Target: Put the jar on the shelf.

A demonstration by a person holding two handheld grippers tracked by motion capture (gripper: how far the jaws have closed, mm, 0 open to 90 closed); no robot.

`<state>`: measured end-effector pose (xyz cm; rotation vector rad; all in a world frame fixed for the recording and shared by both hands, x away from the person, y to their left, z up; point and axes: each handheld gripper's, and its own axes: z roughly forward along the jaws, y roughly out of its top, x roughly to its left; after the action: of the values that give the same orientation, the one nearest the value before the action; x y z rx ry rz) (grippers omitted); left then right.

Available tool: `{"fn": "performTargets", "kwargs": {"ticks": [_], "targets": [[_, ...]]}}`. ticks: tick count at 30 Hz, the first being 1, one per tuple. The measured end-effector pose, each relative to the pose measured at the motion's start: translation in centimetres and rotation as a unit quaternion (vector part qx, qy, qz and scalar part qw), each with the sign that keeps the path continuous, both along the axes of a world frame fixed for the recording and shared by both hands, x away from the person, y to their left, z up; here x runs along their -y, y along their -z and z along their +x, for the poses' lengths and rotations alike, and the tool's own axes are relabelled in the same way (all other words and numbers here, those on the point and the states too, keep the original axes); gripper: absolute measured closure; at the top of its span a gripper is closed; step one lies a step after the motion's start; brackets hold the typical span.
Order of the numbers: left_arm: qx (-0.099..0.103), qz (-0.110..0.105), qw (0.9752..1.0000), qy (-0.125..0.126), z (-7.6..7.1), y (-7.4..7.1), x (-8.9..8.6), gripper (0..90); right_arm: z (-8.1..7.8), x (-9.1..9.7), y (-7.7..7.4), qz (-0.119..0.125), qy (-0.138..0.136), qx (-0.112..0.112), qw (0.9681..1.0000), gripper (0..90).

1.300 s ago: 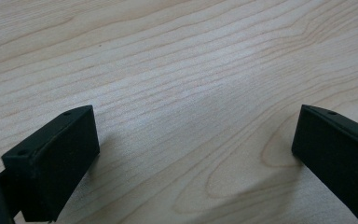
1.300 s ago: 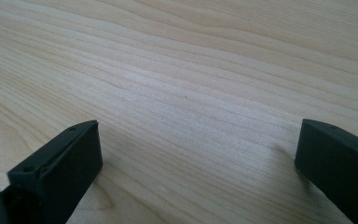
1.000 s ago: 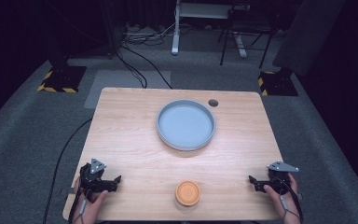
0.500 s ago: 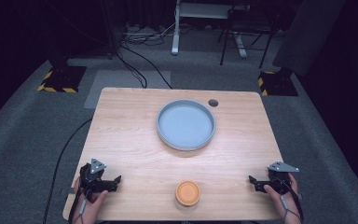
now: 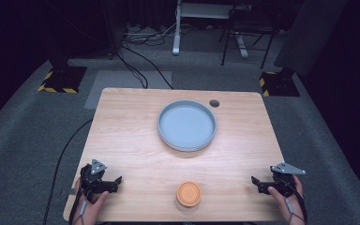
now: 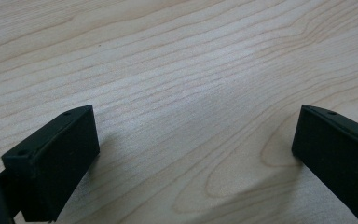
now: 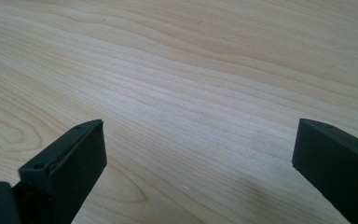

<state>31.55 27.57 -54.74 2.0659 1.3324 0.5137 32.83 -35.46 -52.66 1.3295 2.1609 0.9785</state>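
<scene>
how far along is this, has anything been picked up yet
Nothing looks done yet. The orange cup sits untouched at the table's near edge, and the grey round tray farther back holds nothing. In hand: nothing. The left tongs and right tongs rest near the front corners, jaws wide apart over bare wood. Reaching, grasping and any placing are all left.

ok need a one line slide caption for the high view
Open left gripper and right gripper rest at the table's near corners, flanking an orange cup below a grey tray.
</scene>
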Motion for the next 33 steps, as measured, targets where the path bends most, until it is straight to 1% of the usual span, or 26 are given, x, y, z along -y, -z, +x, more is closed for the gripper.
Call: {"fn": "performTargets", "kwargs": {"ticks": [13,33], "targets": [[0.000,-0.001,1.0000,0.000,0.0,0.0,0.0,0.5,-0.8,-0.1,-1.6,0.014,-0.002,0.006,0.9999,3.5],[0.000,-0.001,1.0000,-0.001,0.0,0.0,0.0,0.5,-1.8,-1.3,-4.0,0.023,-0.021,0.017,0.9994,4.5]]}}
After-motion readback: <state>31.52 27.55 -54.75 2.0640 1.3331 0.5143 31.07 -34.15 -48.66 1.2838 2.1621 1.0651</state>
